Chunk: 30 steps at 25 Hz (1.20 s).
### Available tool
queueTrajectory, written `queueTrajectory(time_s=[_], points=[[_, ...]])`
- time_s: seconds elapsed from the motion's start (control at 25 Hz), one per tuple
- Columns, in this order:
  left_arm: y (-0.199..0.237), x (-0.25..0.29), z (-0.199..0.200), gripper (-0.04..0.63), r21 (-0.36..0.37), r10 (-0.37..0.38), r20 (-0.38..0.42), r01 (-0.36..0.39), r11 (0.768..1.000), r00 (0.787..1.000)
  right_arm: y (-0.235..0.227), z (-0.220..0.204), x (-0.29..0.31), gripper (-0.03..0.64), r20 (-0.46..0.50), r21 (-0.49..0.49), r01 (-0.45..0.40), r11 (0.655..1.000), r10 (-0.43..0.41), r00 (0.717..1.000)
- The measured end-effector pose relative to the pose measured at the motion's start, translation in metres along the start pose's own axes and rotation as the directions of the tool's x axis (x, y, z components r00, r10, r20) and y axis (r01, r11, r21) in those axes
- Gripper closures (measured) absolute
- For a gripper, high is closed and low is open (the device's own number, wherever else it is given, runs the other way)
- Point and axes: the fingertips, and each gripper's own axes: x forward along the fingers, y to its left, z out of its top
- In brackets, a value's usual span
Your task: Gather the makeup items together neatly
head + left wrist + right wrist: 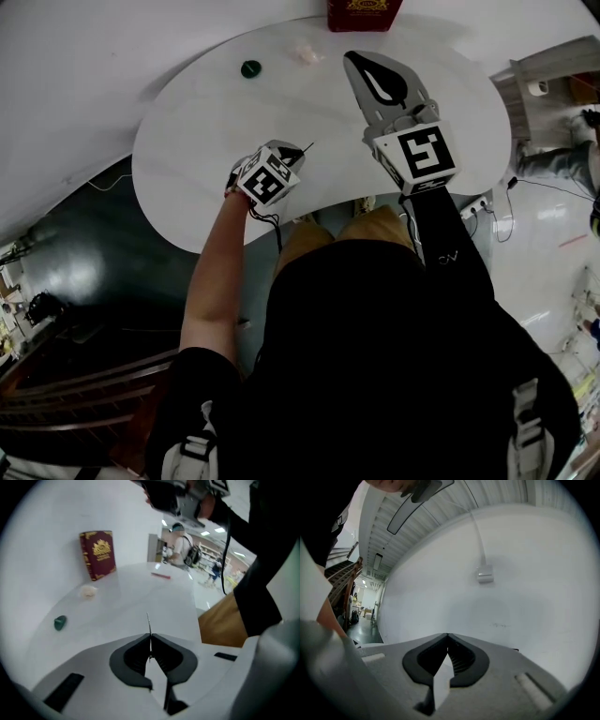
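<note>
We saw a white rounded table (187,169) set against a white wall (520,606); dark floor (75,244) on its left, glossy pale floor (548,234) on its right, stair railing (84,380) low left.

Left gripper (292,156) was angled down over the table's near edge; jaws pinched tight on a thin stick (149,623), its tip standing up past the pads.

Right gripper (356,64) was held level above the table's right part; jaws pressed together, nothing between them; its own view faced the wall, with a cable (477,531) running down to a small box (485,574).

Far side of the table: green item (250,68); pale puff (307,54) to its right; red box (364,11) upright at the back edge; all three apart from one another.

The left gripper view also showed a thin pink stick (161,575) lying near the table's far rim; beyond it, a person with a backpack (180,545) in a lit hall.
</note>
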Motion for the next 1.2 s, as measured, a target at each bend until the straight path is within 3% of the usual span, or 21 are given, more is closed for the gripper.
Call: queueTrajectory(time_s=[0.12,0.28,0.4,0.52,0.64,0.72,0.88,1.08,1.2], points=[[0.014,-0.030,0.020,0.577,-0.149,0.137,0.145,-0.116,0.982,0.980,0.009,0.002,0.006,0.612,0.007,-0.003,-0.024,1.000,0.024,1.000],[0.039,-0.077,0.037,0.577,-0.307,0.344,0.253,-0.262,0.915,0.904,0.019,0.006,0.014,0.612,0.021,-0.008,-0.049,0.999,0.050,0.999],[0.053,-0.114,0.047,0.577,-0.428,0.467,0.312,-0.316,0.847,0.827,0.027,0.012,0.020,0.612,0.031,-0.001,-0.065,0.998,0.065,0.997],[0.061,-0.152,0.055,0.577,-0.542,0.570,0.366,-0.329,0.773,0.736,0.037,0.018,0.025,0.612,0.041,-0.009,-0.081,0.997,0.082,0.996],[0.068,-0.184,0.052,0.577,-0.631,0.698,0.351,-0.393,0.669,0.624,0.045,0.019,0.028,0.612,0.036,-0.014,-0.094,0.995,0.095,0.995],[0.067,-0.195,0.049,0.577,-0.663,0.746,0.333,-0.419,0.620,0.577,0.051,0.021,0.029,0.612,0.043,-0.015,-0.107,0.994,0.107,0.993],[0.065,-0.200,0.047,0.577,-0.668,0.756,0.331,-0.426,0.610,0.565,0.059,0.023,0.032,0.612,0.046,-0.013,-0.122,0.992,0.122,0.991],[0.071,-0.200,0.043,0.577,-0.683,0.746,0.339,-0.395,0.614,0.574,0.059,0.015,0.035,0.612,0.016,-0.026,-0.116,0.993,0.116,0.993],[0.081,-0.191,0.033,0.577,-0.690,0.749,0.307,-0.405,0.600,0.586,0.059,0.013,0.035,0.612,0.015,-0.018,-0.110,0.994,0.110,0.994]])
